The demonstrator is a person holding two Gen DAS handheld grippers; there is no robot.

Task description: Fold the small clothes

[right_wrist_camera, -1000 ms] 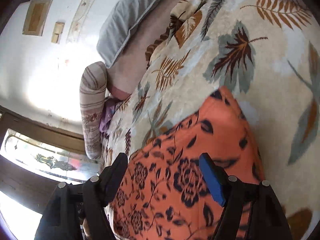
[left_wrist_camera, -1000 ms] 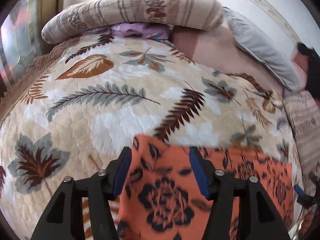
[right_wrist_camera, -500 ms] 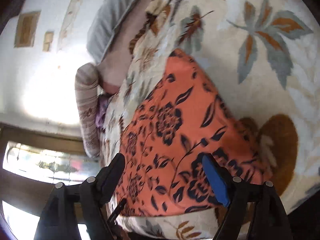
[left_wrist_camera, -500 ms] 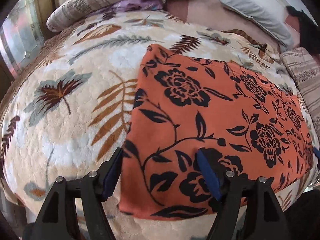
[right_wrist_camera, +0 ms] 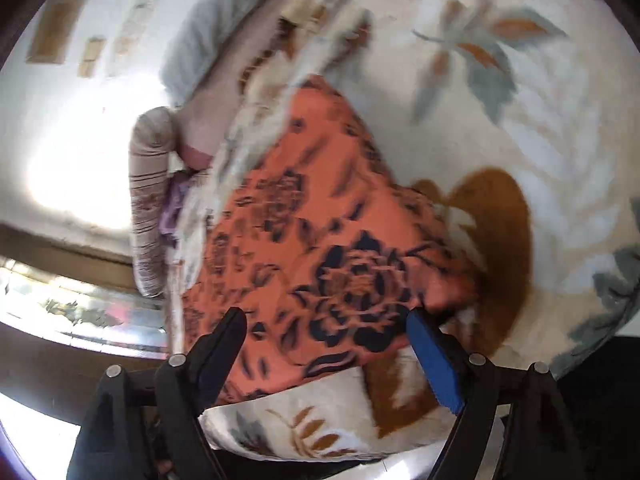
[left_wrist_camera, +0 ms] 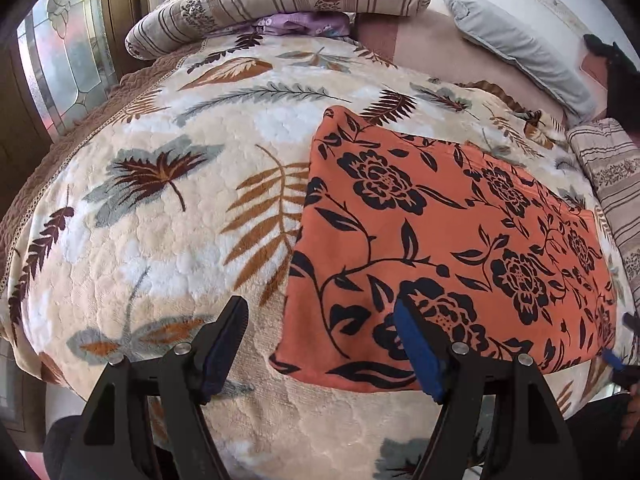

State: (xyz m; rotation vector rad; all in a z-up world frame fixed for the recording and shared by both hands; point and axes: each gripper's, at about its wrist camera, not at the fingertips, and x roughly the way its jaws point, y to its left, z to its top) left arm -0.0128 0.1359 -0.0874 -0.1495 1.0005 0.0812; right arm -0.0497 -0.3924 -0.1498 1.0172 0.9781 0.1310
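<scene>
An orange cloth with black flowers (left_wrist_camera: 440,240) lies flat on the leaf-patterned bed cover (left_wrist_camera: 160,220). It also shows, blurred, in the right wrist view (right_wrist_camera: 320,240). My left gripper (left_wrist_camera: 320,344) is open and empty, above the cloth's near left corner. My right gripper (right_wrist_camera: 328,344) is open and empty, above the cloth's near right corner. Its tip shows at the far right of the left wrist view (left_wrist_camera: 624,344).
A striped bolster (left_wrist_camera: 280,0) and a grey pillow (left_wrist_camera: 516,44) lie at the bed's far end. A striped cushion (left_wrist_camera: 616,184) lies at the right. A window (left_wrist_camera: 64,56) stands on the left. The bed's near edge is just below both grippers.
Both grippers have pulled back toward the near edge of the bed, so more of the cloth shows. The left gripper has shifted left. The cloth lies still.
</scene>
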